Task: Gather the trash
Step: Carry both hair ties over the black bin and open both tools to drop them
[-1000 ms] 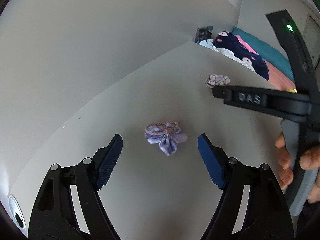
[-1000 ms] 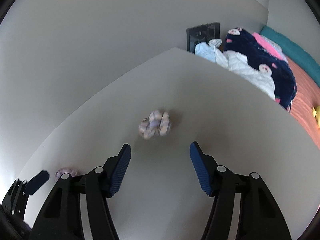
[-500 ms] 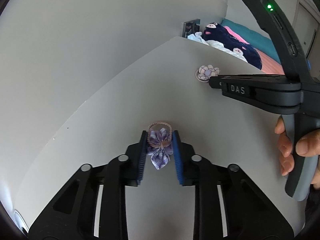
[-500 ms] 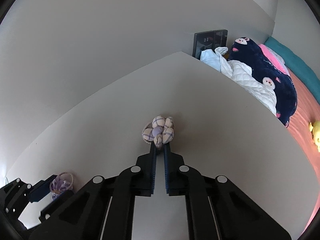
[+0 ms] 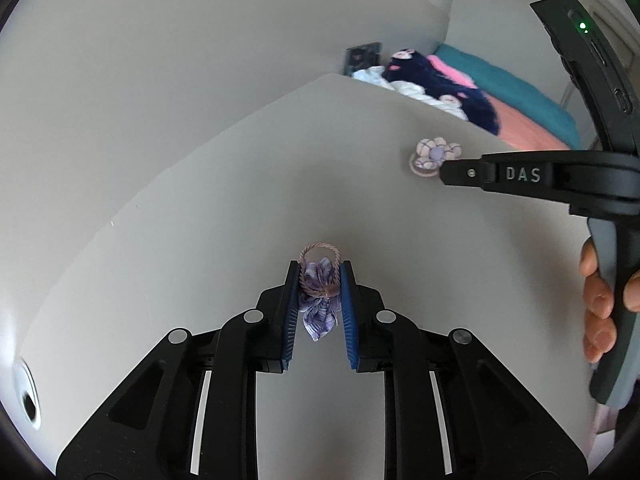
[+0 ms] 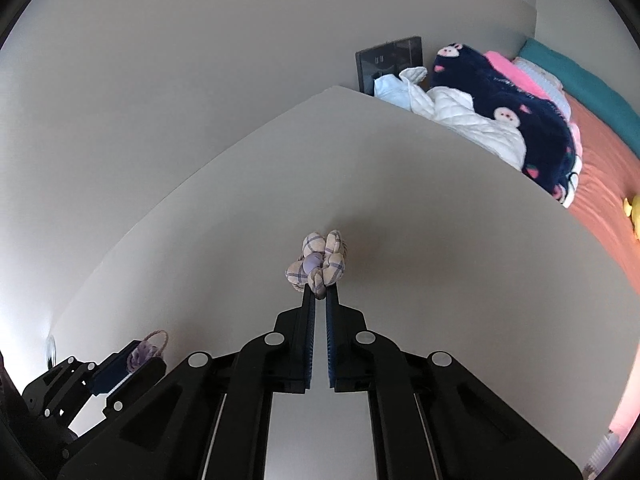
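Note:
A purple fabric bow on a pink cord loop lies on the pale tabletop. My left gripper is closing on it, and its blue pads press the bow from both sides. Further right, a checked fabric flower hair tie is pinched at its near edge by my right gripper, held by a person's hand. In the right wrist view the right gripper is shut on the flower, and the left gripper holds the bow at lower left.
Past the table's far edge is a bed with a dark patterned blanket, a white quilted garment and a yellow item. A dark wall socket panel sits by the corner. A round hole marks the table's left end.
Both grippers stood open short of their items a second ago. Each moved forward and shut, the left on the purple bow, the right on the checked flower.

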Action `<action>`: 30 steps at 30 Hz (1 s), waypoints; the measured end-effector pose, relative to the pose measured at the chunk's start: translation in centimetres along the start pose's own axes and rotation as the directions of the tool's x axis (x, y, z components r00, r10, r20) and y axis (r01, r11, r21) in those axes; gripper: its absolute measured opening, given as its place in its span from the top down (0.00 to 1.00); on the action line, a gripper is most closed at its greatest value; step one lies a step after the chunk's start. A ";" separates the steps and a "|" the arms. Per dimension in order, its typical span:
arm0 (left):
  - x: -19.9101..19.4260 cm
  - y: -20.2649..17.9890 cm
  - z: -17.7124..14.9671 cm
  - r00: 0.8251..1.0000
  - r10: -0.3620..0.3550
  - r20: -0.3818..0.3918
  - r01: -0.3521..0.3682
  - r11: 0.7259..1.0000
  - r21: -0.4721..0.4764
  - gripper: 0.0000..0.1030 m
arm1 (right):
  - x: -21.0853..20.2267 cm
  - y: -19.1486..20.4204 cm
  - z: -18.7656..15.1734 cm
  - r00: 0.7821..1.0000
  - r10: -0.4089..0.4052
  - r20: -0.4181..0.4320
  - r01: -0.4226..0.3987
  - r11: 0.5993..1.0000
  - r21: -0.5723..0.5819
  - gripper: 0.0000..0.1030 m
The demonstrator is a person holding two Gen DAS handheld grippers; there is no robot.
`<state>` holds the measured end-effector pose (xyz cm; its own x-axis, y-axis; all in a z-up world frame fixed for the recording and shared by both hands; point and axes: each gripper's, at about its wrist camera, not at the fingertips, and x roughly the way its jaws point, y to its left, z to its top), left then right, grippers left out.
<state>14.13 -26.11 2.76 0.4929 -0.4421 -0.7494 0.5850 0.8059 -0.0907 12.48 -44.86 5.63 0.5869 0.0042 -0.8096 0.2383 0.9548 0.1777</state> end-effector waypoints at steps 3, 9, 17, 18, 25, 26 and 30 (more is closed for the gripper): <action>-1.3 -1.6 -1.2 1.000 -0.020 0.003 0.020 1.000 0.009 0.81 | -2.4 -0.2 -2.0 1.000 0.012 0.016 -0.012 1.000 0.003 0.94; -4.5 -5.2 -3.9 0.997 -0.071 0.022 0.071 0.997 0.005 0.81 | -7.8 -1.2 -6.8 0.998 0.017 0.053 -0.017 1.000 0.003 0.94; -8.4 -11.5 -8.0 0.992 -0.125 0.028 0.124 0.991 0.050 0.81 | -14.5 -4.0 -13.4 0.995 0.002 0.100 -0.004 1.000 0.025 0.94; -8.7 -12.2 -8.4 0.991 -0.131 0.027 0.129 0.990 0.055 0.81 | -15.4 -4.5 -14.4 0.994 0.001 0.107 -0.004 1.000 0.031 0.94; -10.9 -19.6 -12.0 0.980 -0.197 0.003 0.194 0.969 0.150 0.81 | -20.8 -8.8 -21.3 0.988 -0.029 0.150 0.014 0.995 0.097 0.94; -11.0 -21.0 -12.7 0.977 -0.214 -0.006 0.212 0.963 0.165 0.81 | -21.6 -9.7 -22.5 0.987 -0.040 0.156 0.022 0.993 0.112 0.94; -10.9 -25.6 -14.7 0.963 -0.267 -0.044 0.270 0.937 0.222 0.81 | -24.5 -13.4 -27.0 0.980 -0.106 0.169 0.075 0.981 0.181 0.94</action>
<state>-15.72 -36.10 3.62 0.2901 -0.6234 -0.7260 0.8240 0.5485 -0.1418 -26.01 -49.71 8.00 0.6805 -0.1473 -0.7178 0.4177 0.8828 0.2149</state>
